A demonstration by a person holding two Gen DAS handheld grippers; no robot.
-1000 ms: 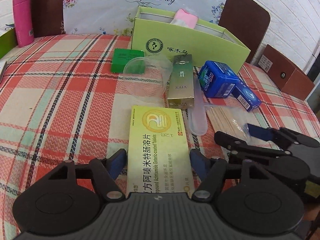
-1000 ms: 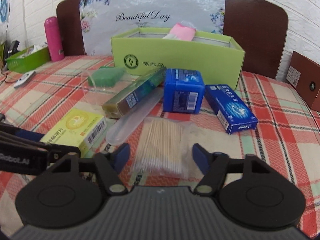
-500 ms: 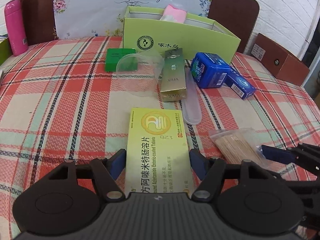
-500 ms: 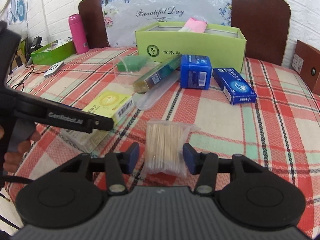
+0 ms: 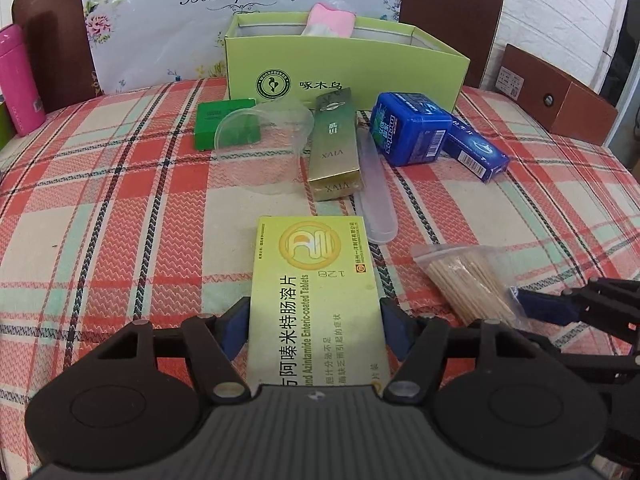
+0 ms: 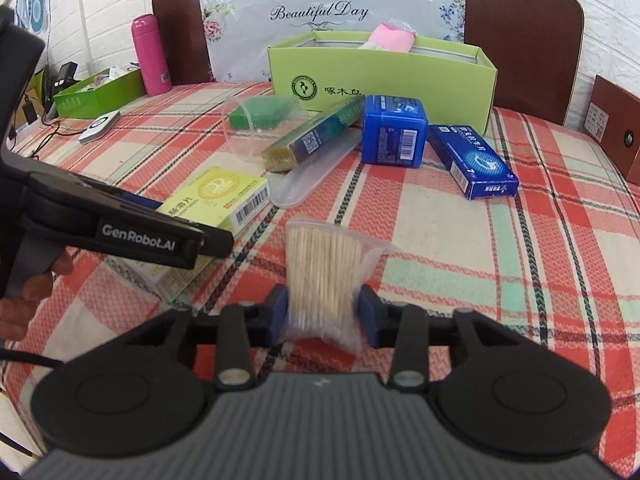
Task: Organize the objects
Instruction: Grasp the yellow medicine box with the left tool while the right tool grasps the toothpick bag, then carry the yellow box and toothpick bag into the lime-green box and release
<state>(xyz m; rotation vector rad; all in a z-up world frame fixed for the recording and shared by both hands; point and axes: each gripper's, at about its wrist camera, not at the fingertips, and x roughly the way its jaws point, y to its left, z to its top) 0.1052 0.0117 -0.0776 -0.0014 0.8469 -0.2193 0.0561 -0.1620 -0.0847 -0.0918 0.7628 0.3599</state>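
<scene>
Toothpick bag [image 6: 324,276] newly pinched, right tool [image 6: 322,314]

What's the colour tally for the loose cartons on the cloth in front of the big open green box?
Blue: 2, cube carton and flat carton
Green: 1, small carton
Gold-green: 1, long XAIA carton
Yellow: 1, tablet carton, between the left gripper's pads
Total: 5
</scene>
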